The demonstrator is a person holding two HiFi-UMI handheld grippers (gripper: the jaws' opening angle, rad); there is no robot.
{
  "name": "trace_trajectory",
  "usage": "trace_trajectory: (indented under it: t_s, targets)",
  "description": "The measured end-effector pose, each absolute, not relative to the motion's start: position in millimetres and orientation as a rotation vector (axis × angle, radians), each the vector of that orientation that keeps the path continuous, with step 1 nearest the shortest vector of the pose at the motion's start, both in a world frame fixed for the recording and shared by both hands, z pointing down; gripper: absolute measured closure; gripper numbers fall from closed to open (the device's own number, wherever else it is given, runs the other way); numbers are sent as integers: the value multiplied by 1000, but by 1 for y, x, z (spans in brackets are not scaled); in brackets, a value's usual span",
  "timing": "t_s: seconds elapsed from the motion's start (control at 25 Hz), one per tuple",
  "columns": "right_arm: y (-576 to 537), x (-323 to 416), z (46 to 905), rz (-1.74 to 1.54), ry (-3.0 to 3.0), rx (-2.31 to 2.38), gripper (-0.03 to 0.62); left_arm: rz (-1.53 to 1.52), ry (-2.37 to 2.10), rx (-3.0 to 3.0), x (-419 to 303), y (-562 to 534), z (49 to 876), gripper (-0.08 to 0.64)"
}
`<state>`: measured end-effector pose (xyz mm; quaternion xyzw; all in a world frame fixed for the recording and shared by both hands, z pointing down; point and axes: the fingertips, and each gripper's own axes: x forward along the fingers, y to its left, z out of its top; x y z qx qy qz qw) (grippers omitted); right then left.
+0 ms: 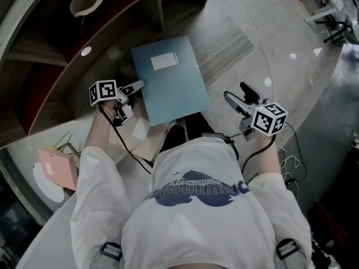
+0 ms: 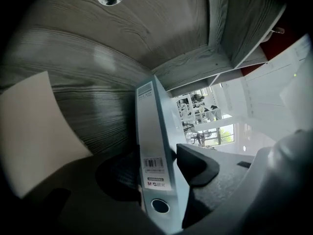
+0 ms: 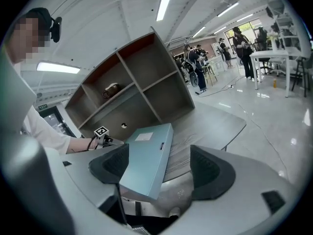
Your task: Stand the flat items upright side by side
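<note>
A flat blue-grey file box (image 1: 168,80) with a white label lies tilted over the grey wood desk (image 1: 224,55), its near corner past the desk's edge. My left gripper (image 1: 134,88) is shut on its left edge. In the left gripper view the box's spine (image 2: 152,146), with a barcode label and a finger hole, stands between the two dark pads (image 2: 195,165). My right gripper (image 1: 238,94) hangs to the right of the box, open, with nothing in its jaws. From the right gripper (image 3: 159,168) view the file box (image 3: 146,160) lies beyond the spread jaws.
A wooden shelf unit (image 1: 67,43) with open compartments stands behind the desk, a tan bowl-like thing (image 1: 87,0) in one. A beige sheet (image 1: 140,129) lies near the left gripper. A pink folder (image 1: 59,167) and a white plate (image 1: 47,184) sit at lower left. People stand far off (image 3: 242,45).
</note>
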<state>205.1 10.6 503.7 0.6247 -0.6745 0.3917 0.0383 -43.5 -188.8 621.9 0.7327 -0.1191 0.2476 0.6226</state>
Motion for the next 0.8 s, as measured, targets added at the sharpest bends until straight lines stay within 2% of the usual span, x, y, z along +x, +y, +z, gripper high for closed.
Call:
trace_trajectory:
  t_s: [0.44, 0.8]
  targets:
    - [-20, 210, 547, 1731, -2294, 1612, 221, 584, -203, 1626, -32, -186, 625, 354]
    - [-18, 176, 596, 2255, -2394, 969, 215, 572, -174, 1607, -30, -188, 626, 359]
